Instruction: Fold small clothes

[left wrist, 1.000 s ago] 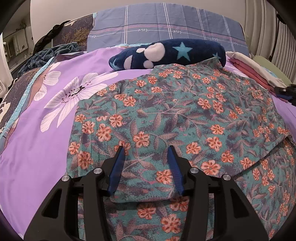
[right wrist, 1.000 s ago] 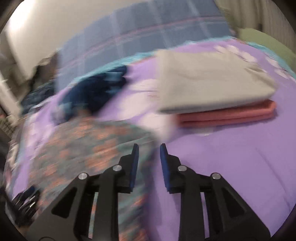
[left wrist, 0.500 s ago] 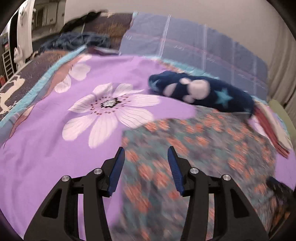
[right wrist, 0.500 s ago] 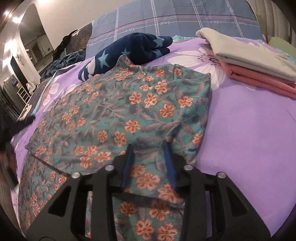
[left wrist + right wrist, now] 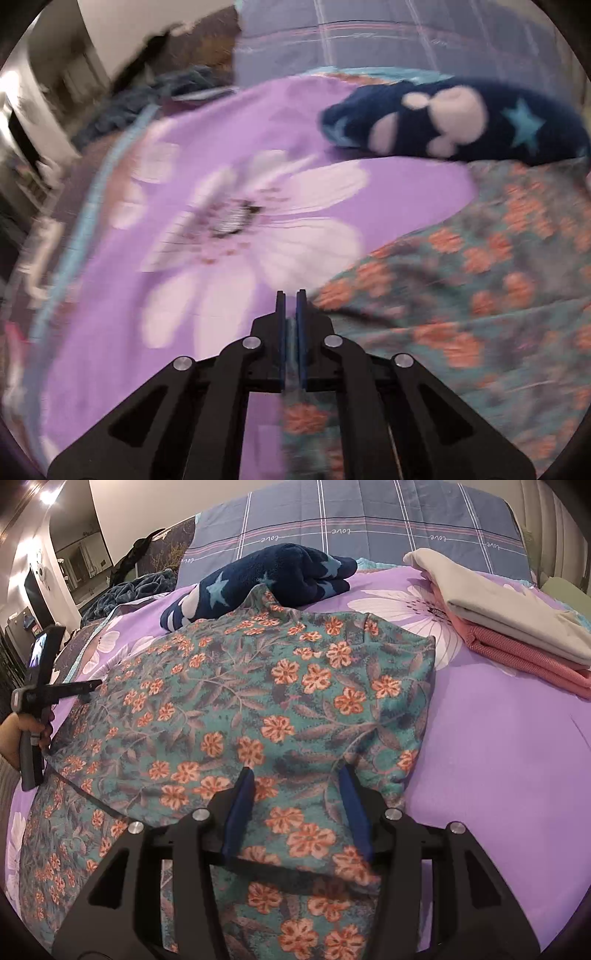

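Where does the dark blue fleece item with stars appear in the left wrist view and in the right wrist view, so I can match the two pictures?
Left wrist view: the dark blue fleece item lies in the upper right, blurred, just beyond the floral garment.
Right wrist view: it lies top centre-left, behind the garment's far edge.
Shared landmark: the blue plaid pillow directly behind it in both views.

Two grippers: the left gripper [image 5: 290, 299] and the right gripper [image 5: 297, 771]. One teal floral garment [image 5: 258, 701] under the right one's fingers. One navy star-patterned fleece [image 5: 273, 579] beyond it. Two folded pieces stacked off to its right, a cream one [image 5: 498, 605] on a pink one [image 5: 524, 653]. One purple bedspread [image 5: 498, 757]. One hand [image 5: 18, 734].
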Motion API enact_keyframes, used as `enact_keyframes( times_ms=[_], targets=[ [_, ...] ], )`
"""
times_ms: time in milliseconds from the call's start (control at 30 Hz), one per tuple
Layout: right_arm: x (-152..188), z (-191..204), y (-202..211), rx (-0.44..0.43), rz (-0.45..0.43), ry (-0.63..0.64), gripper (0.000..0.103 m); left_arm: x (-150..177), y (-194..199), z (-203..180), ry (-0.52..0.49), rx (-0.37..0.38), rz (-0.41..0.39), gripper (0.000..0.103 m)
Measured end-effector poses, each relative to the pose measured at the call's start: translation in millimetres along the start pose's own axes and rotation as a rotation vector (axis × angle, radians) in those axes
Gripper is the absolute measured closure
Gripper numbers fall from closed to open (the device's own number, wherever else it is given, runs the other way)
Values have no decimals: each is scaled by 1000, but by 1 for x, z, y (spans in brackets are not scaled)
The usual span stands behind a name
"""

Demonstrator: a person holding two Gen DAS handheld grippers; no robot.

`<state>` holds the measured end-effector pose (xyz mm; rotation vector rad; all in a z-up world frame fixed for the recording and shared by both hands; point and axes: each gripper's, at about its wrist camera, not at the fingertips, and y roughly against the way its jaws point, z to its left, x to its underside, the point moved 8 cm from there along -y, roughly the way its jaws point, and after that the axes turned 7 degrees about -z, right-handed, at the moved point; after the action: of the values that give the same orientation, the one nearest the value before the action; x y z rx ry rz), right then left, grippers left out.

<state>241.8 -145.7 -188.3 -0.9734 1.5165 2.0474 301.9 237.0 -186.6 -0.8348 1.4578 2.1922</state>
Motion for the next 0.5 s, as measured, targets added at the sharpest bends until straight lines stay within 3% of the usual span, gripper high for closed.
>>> enact_keyframes(
  times_ms=[33, 67, 167, 233, 300, 400, 467, 500],
  targets=[
    [0, 0, 0, 0, 0, 0, 54, 2, -2, 7, 10, -43, 8, 100],
    [0, 0, 0, 1, 0, 1, 54, 5, -3, 13, 44, -30, 22, 100],
    [0, 1, 0, 9, 0, 9, 54, 0, 20, 24, 143, 91, -42, 96],
    [0, 1, 0, 11, 1, 11, 53, 0, 43, 30, 150, 104, -84, 65],
    [0, 1, 0, 13, 2, 13, 53, 8, 80, 23, 139, 176, -140, 52],
    [0, 2, 0, 20, 1, 20, 53, 41, 121, -1, 78, 315, -148, 46],
    [-1, 0, 6, 31, -6, 9, 54, 69, 139, -11, 46, 365, -132, 46],
    [0, -5, 13, 61, -16, -13, 62, 83, 145, -14, 31, 380, -120, 46]
  ],
)
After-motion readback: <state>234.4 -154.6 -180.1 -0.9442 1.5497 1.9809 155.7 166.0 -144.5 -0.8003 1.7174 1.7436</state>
